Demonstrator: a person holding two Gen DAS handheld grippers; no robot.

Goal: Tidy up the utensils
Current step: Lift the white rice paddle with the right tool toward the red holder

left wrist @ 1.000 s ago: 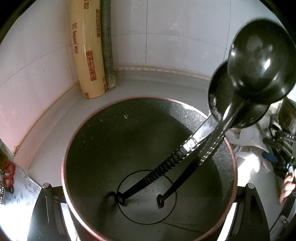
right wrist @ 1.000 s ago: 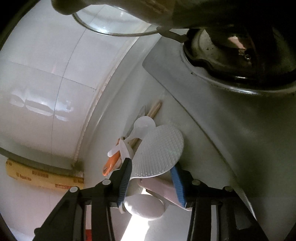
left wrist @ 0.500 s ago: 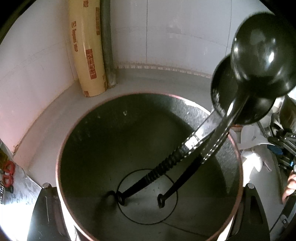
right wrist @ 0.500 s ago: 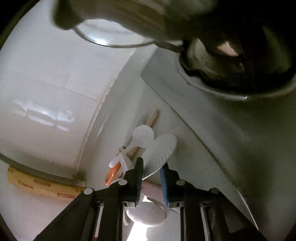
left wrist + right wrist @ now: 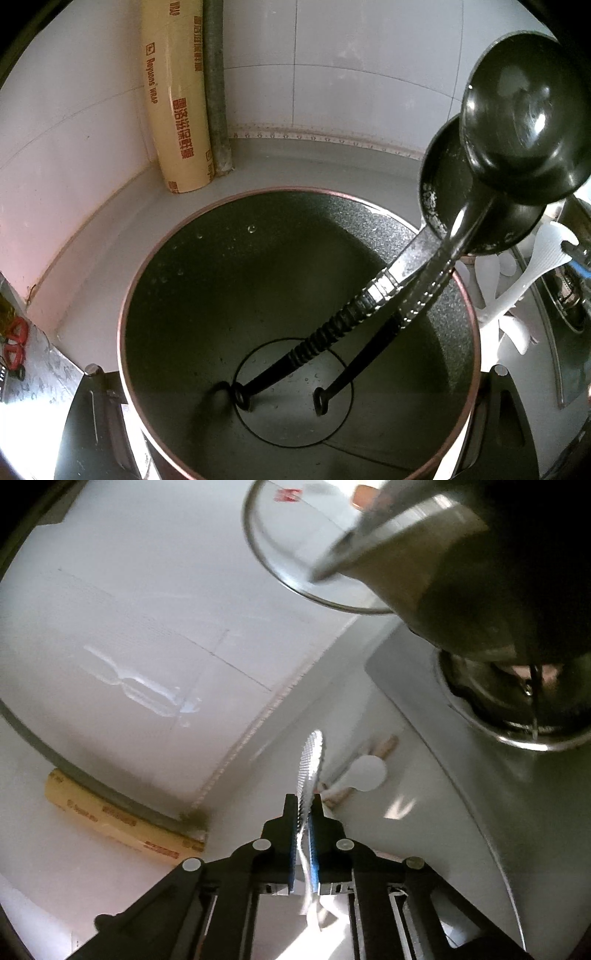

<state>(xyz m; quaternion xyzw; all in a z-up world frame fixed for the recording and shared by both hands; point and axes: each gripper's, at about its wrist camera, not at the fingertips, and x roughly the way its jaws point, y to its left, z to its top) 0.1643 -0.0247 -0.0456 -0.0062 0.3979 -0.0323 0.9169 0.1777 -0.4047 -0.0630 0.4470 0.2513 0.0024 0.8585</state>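
My left gripper holds a dark round pot (image 5: pixel 258 295) by its near rim, with the rim between its fingers (image 5: pixel 92 406). Two black ladles (image 5: pixel 517 118) stand in the pot, handles down, bowls leaning over the right rim. My right gripper (image 5: pixel 303 808) is shut on a white dimpled rice paddle (image 5: pixel 310 768), lifted edge-on above the counter; the paddle also shows in the left wrist view (image 5: pixel 546 254). A white spoon (image 5: pixel 365 773) and wooden chopsticks (image 5: pixel 386 746) lie on the counter beyond it.
A roll of cling wrap (image 5: pixel 177 103) and a grey pipe (image 5: pixel 216 85) stand in the tiled corner. A stove burner (image 5: pixel 509 701) with a metal pot (image 5: pixel 443 572) above it is at the right. A glass lid (image 5: pixel 295 554) leans on the wall.
My right gripper closed on the white rice paddle and lifted it off the pile, turning it edge-on. The pot in my left gripper shifted slightly toward the right.
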